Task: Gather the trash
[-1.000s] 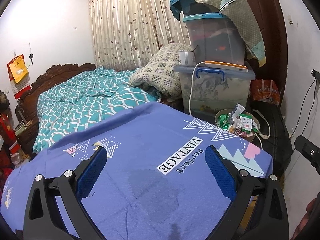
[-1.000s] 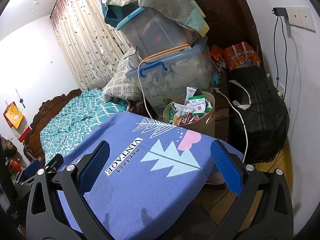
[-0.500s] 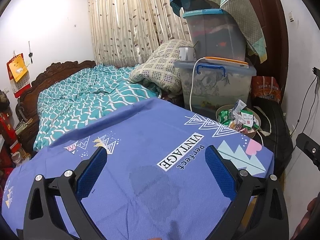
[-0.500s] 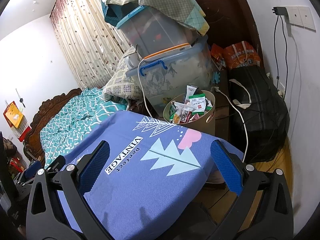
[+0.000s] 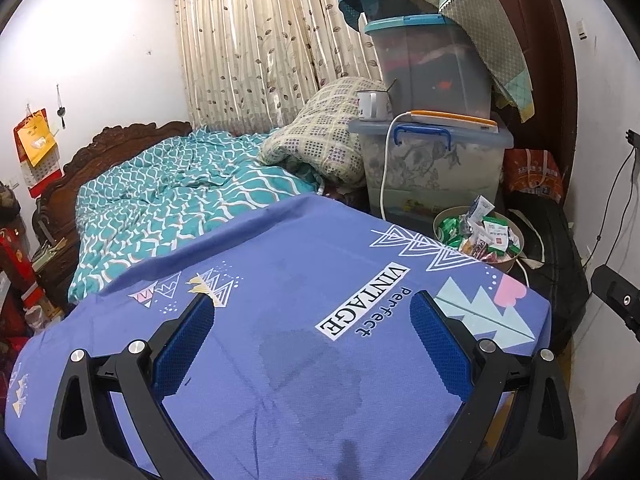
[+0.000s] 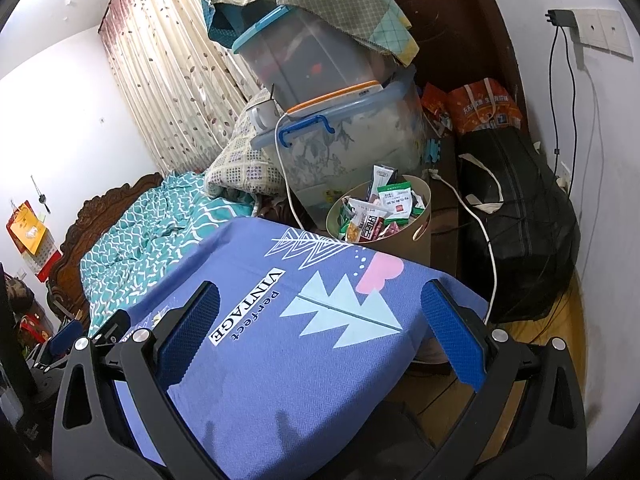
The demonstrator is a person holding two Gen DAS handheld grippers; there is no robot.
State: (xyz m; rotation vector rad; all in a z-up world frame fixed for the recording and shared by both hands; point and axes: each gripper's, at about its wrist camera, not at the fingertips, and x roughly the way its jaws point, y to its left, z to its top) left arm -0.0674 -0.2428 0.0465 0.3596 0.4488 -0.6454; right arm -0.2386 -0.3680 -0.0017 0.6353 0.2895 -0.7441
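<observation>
A tan round bin (image 6: 416,240) full of snack wrappers (image 6: 394,204) stands past the far corner of a table under a purple cloth (image 6: 280,352). It also shows in the left wrist view (image 5: 508,266), with wrappers (image 5: 480,232) piled in it. My left gripper (image 5: 312,340) is open and empty above the cloth's middle. My right gripper (image 6: 320,328) is open and empty above the cloth's right end, short of the bin.
Stacked clear storage boxes (image 6: 352,128) with a white cable (image 6: 286,184) stand behind the bin. A black bag (image 6: 524,216) lies right of it by the wall. A bed with a teal quilt (image 5: 168,200) lies to the left.
The left gripper has drawn back and risen a little, so the bin looks smaller and lower. The right gripper has barely moved. Both stay open.
</observation>
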